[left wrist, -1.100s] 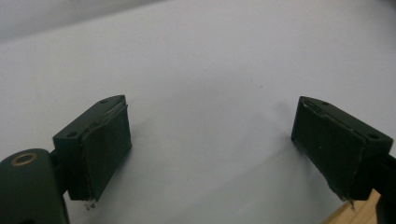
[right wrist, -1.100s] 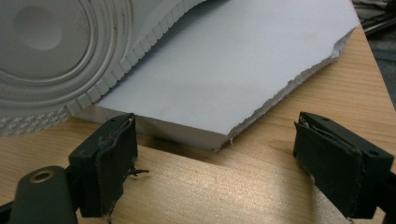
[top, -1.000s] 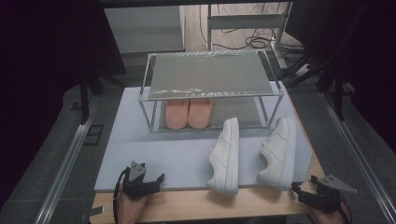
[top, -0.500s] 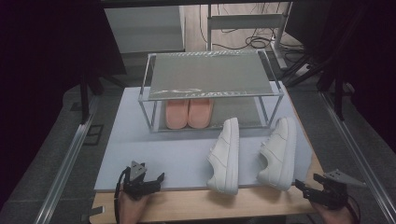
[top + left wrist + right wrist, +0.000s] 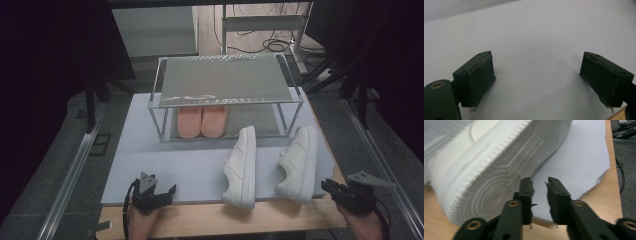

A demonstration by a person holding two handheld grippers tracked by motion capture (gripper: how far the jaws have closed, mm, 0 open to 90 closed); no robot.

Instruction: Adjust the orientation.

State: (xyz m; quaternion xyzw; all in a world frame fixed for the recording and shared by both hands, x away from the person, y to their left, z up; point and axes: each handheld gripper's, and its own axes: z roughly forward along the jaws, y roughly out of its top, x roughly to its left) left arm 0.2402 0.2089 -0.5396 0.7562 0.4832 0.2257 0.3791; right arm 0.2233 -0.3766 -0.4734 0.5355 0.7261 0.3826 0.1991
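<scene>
Two white sneakers lie on their sides on a pale mat (image 5: pixel 165 160): one in the middle (image 5: pixel 242 167), the other to its right (image 5: pixel 299 162). My right gripper (image 5: pixel 326 185) hovers just right of the right sneaker's heel. In the right gripper view its ribbed sole (image 5: pixel 486 165) sits just left of the jaws (image 5: pixel 539 182). Those jaws have just been closing; a narrow gap remains with nothing between them. My left gripper (image 5: pixel 170 192) rests at the mat's front left edge, jaws wide open (image 5: pixel 537 75) over bare mat.
A metal two-level rack (image 5: pixel 225 80) stands at the back of the mat, with a pair of pink slippers (image 5: pixel 202 121) on its lower level. The wooden table edge (image 5: pixel 225 220) runs along the front. Metal rails flank both sides.
The right gripper has risen a little beside the right sneaker and its jaws have narrowed from wide apart to a small gap. The left gripper has stayed put.
</scene>
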